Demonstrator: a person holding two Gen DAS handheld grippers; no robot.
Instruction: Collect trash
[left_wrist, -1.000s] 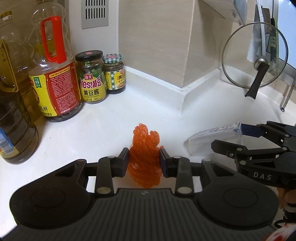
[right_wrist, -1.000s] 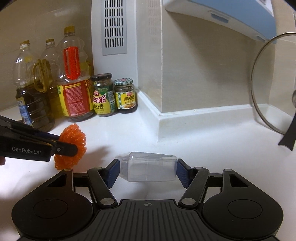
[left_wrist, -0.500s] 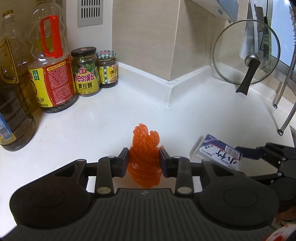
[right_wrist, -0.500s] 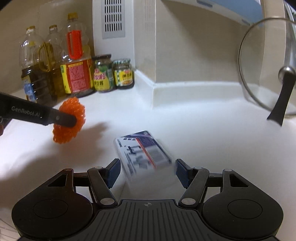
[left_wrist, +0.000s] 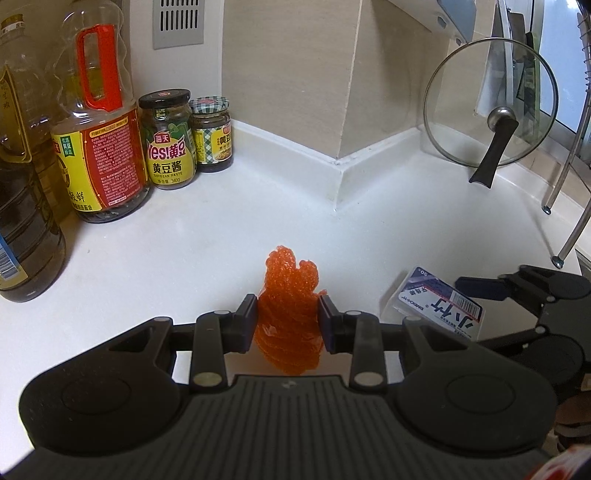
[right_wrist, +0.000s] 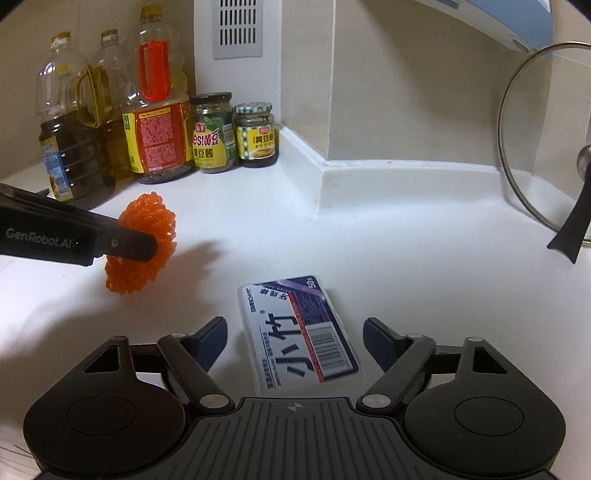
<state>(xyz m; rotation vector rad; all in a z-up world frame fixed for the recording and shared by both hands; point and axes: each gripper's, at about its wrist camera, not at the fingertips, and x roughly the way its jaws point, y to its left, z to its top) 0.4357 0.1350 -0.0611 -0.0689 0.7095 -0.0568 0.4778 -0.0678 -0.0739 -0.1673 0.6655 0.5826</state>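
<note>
A crumpled orange plastic net (left_wrist: 291, 291) hangs above the white counter (left_wrist: 221, 240), and my left gripper (left_wrist: 288, 317) is shut on it. From the right wrist view the net (right_wrist: 147, 218) shows at the left, clamped by the left gripper's finger (right_wrist: 125, 243). A clear flat box with a blue and white label (right_wrist: 299, 332) lies label-up on the counter. My right gripper (right_wrist: 295, 328) straddles it, jaws closing, and the pads stand clear of its sides. In the left wrist view the box (left_wrist: 439, 306) sits at the right beside the right gripper (left_wrist: 517, 291).
Several oil bottles (right_wrist: 74, 147) and two sauce jars (right_wrist: 214, 136) stand at the back left against the wall. A glass pot lid (left_wrist: 491, 107) leans at the back right. Metal rack legs (left_wrist: 569, 173) come down at the far right. A wall corner (left_wrist: 340, 162) juts into the counter.
The box was clamped on its side in my right gripper; it came loose, tipped over and now lies flat between the jaws. The left gripper still holds the net.
</note>
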